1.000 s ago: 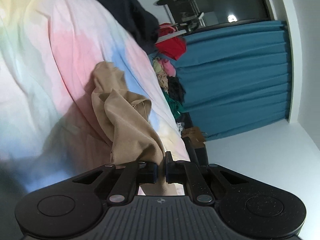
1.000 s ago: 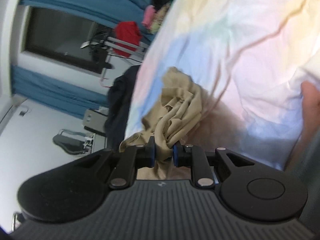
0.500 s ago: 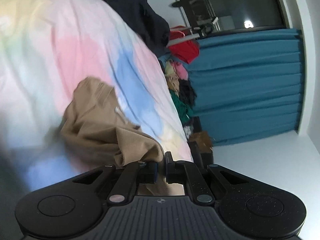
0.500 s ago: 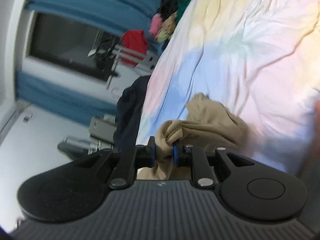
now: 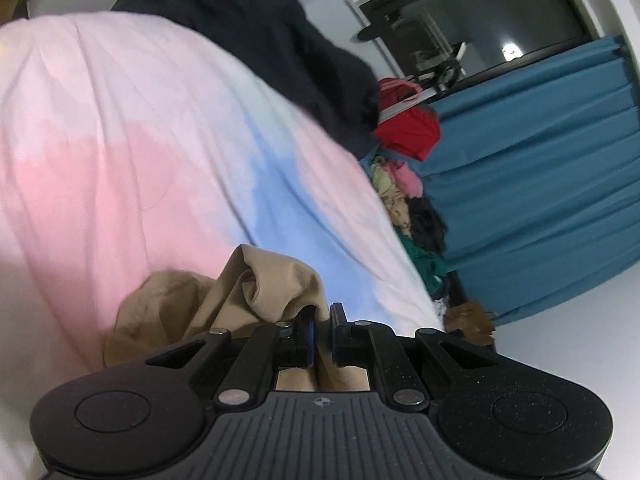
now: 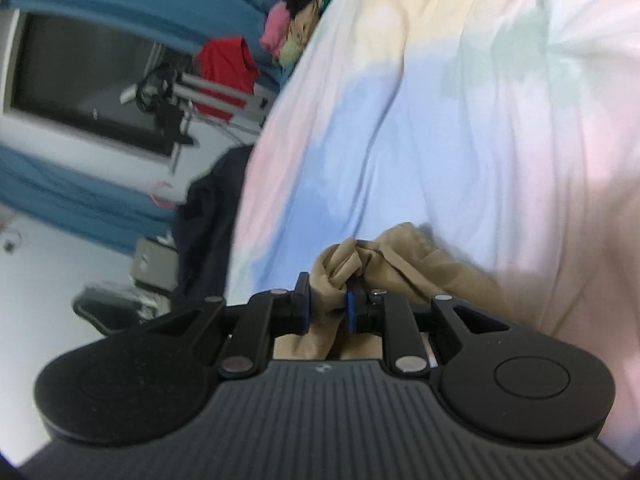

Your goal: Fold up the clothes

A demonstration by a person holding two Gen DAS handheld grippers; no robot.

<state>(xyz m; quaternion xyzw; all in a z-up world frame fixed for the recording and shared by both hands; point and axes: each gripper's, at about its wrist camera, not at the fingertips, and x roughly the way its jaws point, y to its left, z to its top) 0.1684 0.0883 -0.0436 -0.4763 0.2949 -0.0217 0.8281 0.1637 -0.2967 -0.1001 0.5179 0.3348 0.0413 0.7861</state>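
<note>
- The left gripper [image 5: 323, 322] is closed on a fold of the tan garment [image 5: 256, 292]; its two jaws stand almost together, with tan cloth bunched just ahead of them and running back between them.
- The right gripper [image 6: 328, 300] clamps a gathered wad of the same tan garment [image 6: 396, 268] between its blue-padded jaws.
- The garment lies crumpled on the pastel bedsheet [image 5: 140, 168], close in front of both grippers, on a pink and blue part of the sheet.
- A dark garment [image 5: 280, 48] is heaped at the far edge of the bed.
- Beyond the bed hang teal curtains [image 5: 532, 184], with a red cloth [image 5: 408, 128] and a pile of mixed clothes [image 5: 404, 200] beside them.
</note>
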